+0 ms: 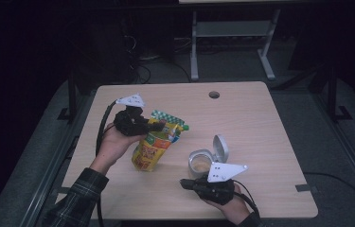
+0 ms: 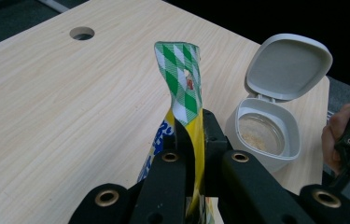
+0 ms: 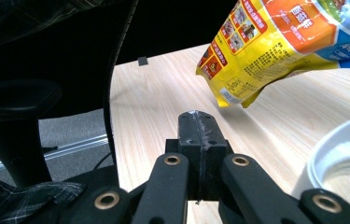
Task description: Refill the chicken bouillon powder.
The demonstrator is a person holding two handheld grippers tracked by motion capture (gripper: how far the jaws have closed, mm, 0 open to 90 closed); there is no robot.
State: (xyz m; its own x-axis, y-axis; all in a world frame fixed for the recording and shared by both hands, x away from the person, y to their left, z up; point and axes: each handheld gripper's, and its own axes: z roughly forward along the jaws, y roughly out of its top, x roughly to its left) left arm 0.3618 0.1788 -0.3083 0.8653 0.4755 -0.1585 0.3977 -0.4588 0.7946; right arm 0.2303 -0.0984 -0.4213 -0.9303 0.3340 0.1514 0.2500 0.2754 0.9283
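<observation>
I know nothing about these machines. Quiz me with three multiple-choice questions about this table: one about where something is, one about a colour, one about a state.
1. Where is the snack pouch?
A. Flat on the table
B. Held up by the left gripper
C. Inside the container

2. What colour is the pouch's checked top edge?
A. Green and white
B. Red and black
C. Plain blue

3. How is the white container's lid?
A. Shut
C. Removed and lying apart
B. Flipped open on its hinge

Key: 1 B, the jaws pinch the pouch's top and it hangs over the table. 2 A, the left gripper view shows green-white checks. 3 B, the lid stands up behind the white container.
</observation>
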